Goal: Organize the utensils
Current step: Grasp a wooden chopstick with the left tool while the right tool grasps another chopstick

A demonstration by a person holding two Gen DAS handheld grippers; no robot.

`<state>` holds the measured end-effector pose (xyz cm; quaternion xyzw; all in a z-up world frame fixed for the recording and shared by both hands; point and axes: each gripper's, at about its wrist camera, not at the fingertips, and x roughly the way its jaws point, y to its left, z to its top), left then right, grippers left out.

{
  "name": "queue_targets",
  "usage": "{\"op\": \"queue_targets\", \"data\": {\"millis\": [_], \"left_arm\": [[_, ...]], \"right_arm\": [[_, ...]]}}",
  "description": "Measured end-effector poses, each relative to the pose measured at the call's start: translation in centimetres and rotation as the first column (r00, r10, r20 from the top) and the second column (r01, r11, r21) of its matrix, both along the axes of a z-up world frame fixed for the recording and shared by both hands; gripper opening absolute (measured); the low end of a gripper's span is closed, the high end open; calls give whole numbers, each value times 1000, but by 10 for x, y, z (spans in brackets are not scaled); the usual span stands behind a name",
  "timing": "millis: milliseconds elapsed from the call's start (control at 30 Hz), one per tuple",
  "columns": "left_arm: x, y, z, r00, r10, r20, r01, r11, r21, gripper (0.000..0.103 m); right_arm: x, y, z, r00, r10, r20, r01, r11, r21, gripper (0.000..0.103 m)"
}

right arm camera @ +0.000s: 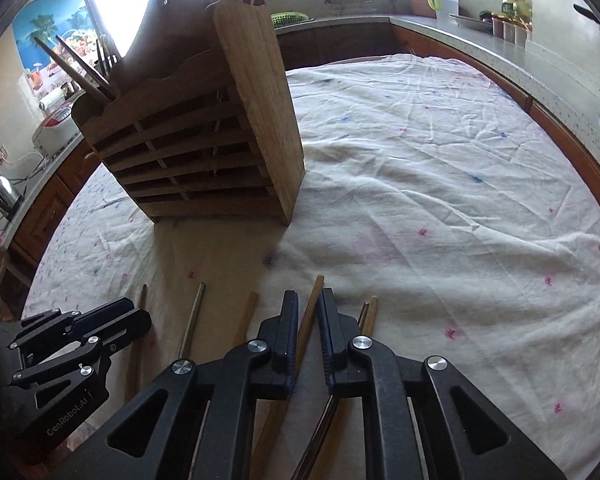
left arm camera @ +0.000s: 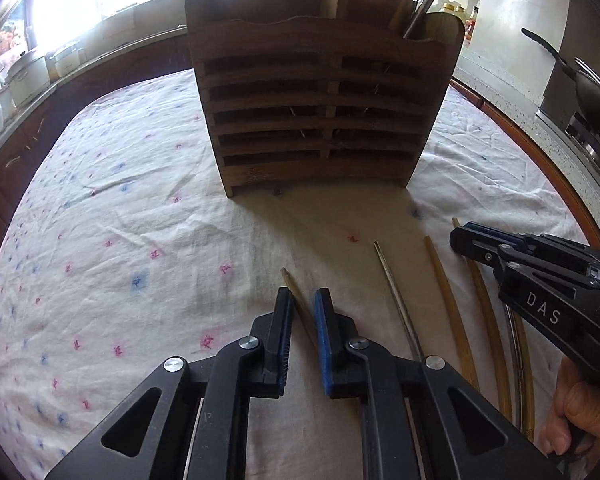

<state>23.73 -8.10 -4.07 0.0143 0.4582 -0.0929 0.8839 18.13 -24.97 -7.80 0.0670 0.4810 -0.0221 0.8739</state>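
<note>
A slatted wooden utensil holder (left arm camera: 320, 112) stands on the cloth-covered table, also in the right wrist view (right arm camera: 204, 140), with chopsticks and spoons sticking out of its top. Several chopsticks lie on the cloth in front of it. My left gripper (left arm camera: 303, 300) is open, its jaws either side of a wooden chopstick (left arm camera: 296, 300) that lies on the cloth. My right gripper (right arm camera: 308, 308) is open around another wooden chopstick (right arm camera: 310, 312), and it shows in the left wrist view (left arm camera: 466, 236). A metal chopstick (left arm camera: 392, 288) and wooden ones (left arm camera: 444, 280) lie between the grippers.
The table carries a white cloth (right arm camera: 460, 200) with small pink and blue marks. Kitchen counters surround it, with a wok on a stove (left arm camera: 580, 80) at the right, rice cookers (left arm camera: 28, 76) at the left and a kettle (right arm camera: 4, 192).
</note>
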Motion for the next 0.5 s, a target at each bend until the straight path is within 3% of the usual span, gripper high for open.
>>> {"op": "queue_targets", "data": {"millis": [100, 200, 500], "left_arm": [[0, 0, 0, 1000, -3, -6, 3, 1000, -19, 7], [-3, 8, 4, 1000, -9, -20, 8, 997, -81, 5], [-36, 46, 55, 997, 2, 78, 14, 978, -206, 4]], "right_arm": [[0, 2, 0, 1000, 6, 2, -6, 1000, -17, 9], [-5, -2, 3, 1000, -2, 7, 2, 999, 42, 7], [-32, -2, 54, 991, -12, 135, -10, 987, 161, 5]]}}
